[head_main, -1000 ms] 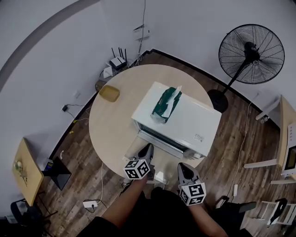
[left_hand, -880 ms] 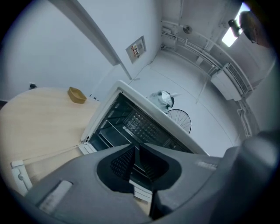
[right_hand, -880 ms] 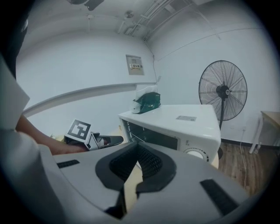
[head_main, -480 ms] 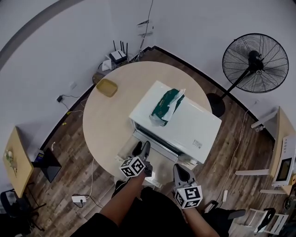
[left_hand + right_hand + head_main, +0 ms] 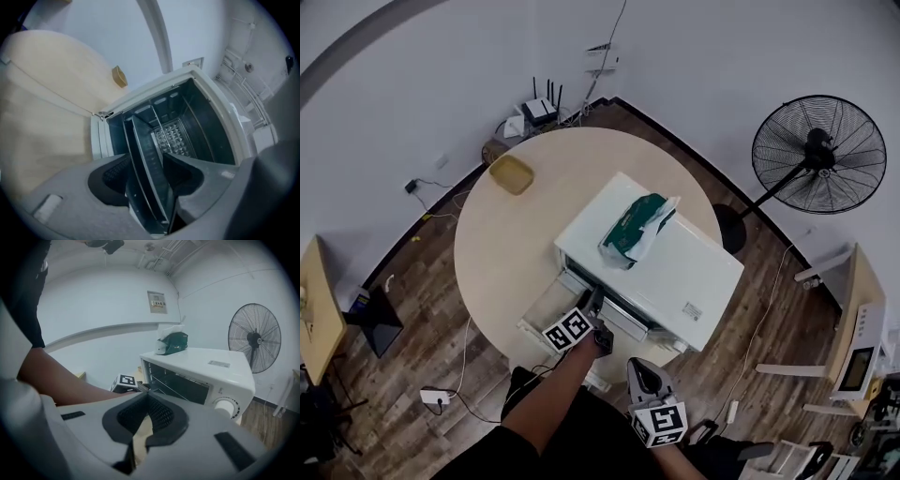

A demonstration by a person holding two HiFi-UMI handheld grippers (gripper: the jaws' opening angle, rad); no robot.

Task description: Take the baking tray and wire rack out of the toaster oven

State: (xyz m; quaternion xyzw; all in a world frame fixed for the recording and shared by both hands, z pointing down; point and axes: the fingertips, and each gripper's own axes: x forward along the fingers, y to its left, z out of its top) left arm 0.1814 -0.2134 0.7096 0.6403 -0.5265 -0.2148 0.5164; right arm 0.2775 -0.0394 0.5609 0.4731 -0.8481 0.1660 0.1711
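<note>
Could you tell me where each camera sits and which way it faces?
Head view: on the head, looking steeply down at toaster oven and table; shows left forearm, left gripper, right gripper.
Left gripper view: on that gripper, facing into the open oven; parted jaws straddle the baking tray.
Right gripper view: on that gripper, facing the oven's front; shows shut jaws, left forearm.
Shared: the oven, in all three.

White walls, dark wood floor, round pale table, black standing fan
</note>
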